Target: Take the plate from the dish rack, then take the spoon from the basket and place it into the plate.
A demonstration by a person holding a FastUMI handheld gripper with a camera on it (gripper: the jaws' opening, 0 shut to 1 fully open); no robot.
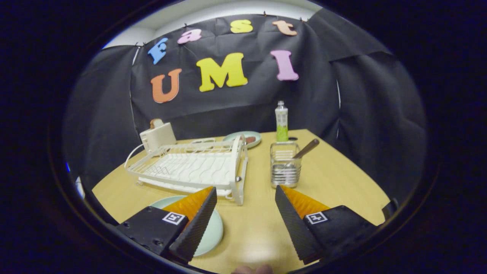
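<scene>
The gripper (245,192) is spread wide and holds nothing. The pale green plate (211,232) lies flat on the table (342,182) under the left finger, out of the white dish rack (190,167). The spoon (304,149) stands in the wire basket (284,167) at one o'clock, wooden handle leaning right. It looks light, stiff and thin (likely slippery); pinch the handle near its top.

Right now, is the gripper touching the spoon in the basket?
Apart. In the gripper view the open gripper holds nothing, and bare table lies between its fingertips and the basket, where the spoon leans.
</scene>
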